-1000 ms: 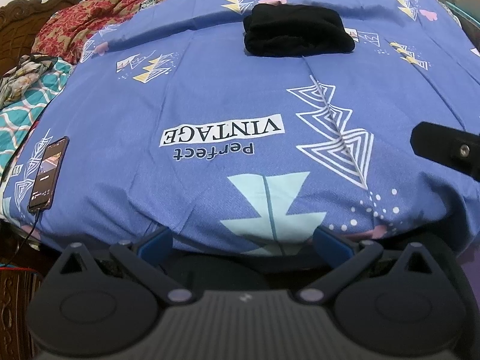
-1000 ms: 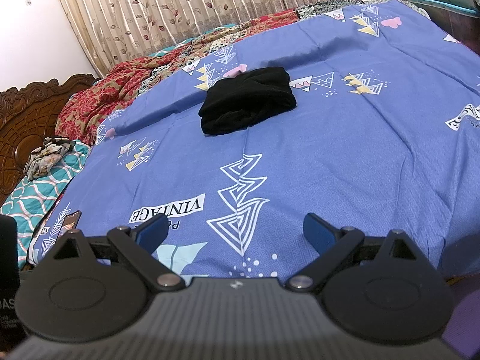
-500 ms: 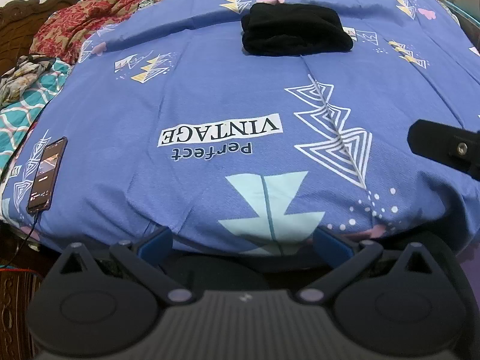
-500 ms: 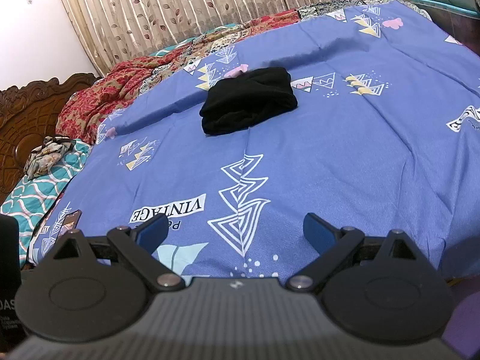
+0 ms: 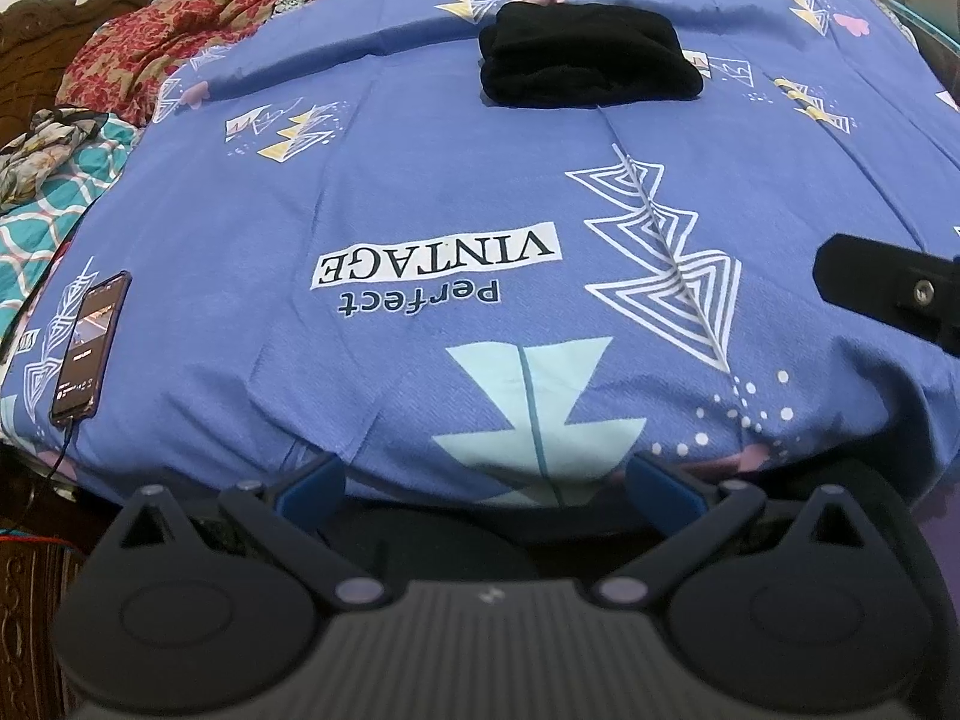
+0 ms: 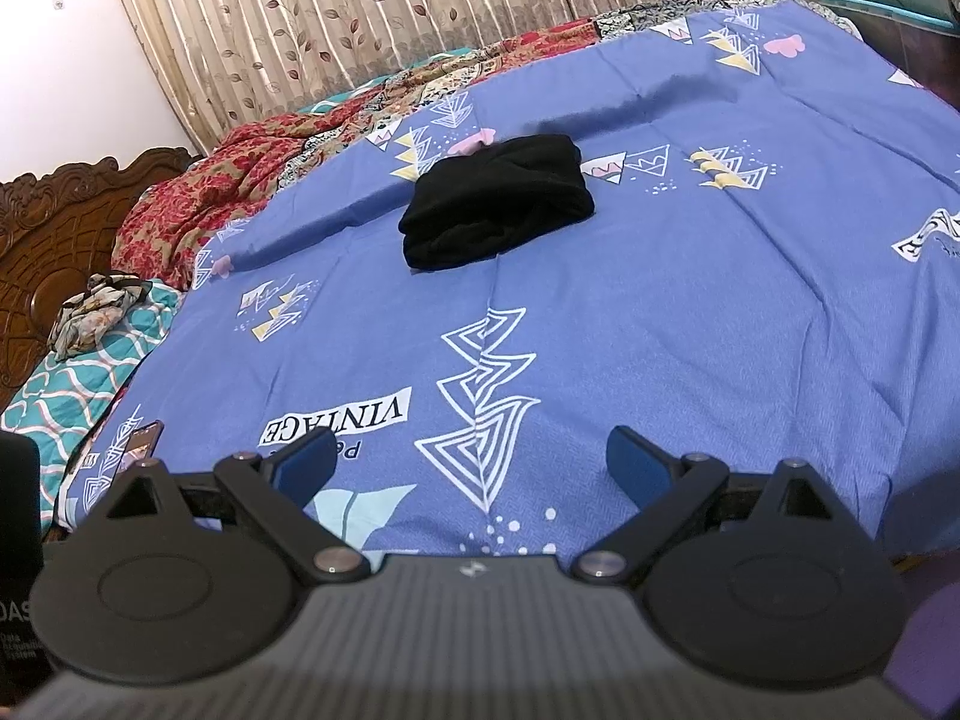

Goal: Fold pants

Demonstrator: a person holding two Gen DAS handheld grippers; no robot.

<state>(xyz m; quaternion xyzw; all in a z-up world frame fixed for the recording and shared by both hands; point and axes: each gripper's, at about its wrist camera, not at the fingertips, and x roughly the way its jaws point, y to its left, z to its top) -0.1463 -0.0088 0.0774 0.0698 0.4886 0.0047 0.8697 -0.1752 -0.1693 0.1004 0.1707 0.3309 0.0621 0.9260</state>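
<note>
— How many things lay on the bed, counted?

— One folded bundle of black fabric pants [image 5: 585,57], one dark smartphone with a lit screen and a cable at its lower end [image 5: 89,348], one crumpled floral cloth [image 6: 96,312], and one red-and-tan floral quilt [image 6: 240,180] bunched in the upper left of the right wrist frame. All sat on or beside a single blue printed bedsheet with white triangle patterns and the words "Perfect VINTAGE" [image 5: 420,180].

— And the grippers?

— Two. The left gripper [image 5: 486,483] filled the bottom of its own frame, its two blue-padded fingers spread wide and holding nothing. The right gripper [image 6: 471,465] stood the same way in its frame: fingers wide, nothing between them. A black part of it also showed at the right edge of the left wrist frame.

— Where were the pants relative to the fingers?

— Well apart from both pairs. In the left wrist view the bundle lay near the top of the frame, slightly right of centre, with the printed words between it and the fingertips. In the right wrist view it lay in the upper middle, a little left of centre, beyond the tall white zigzag print.

— And the phone?

— At the left edge of the left wrist frame, flat on the sheet, far from the pants.
</note>
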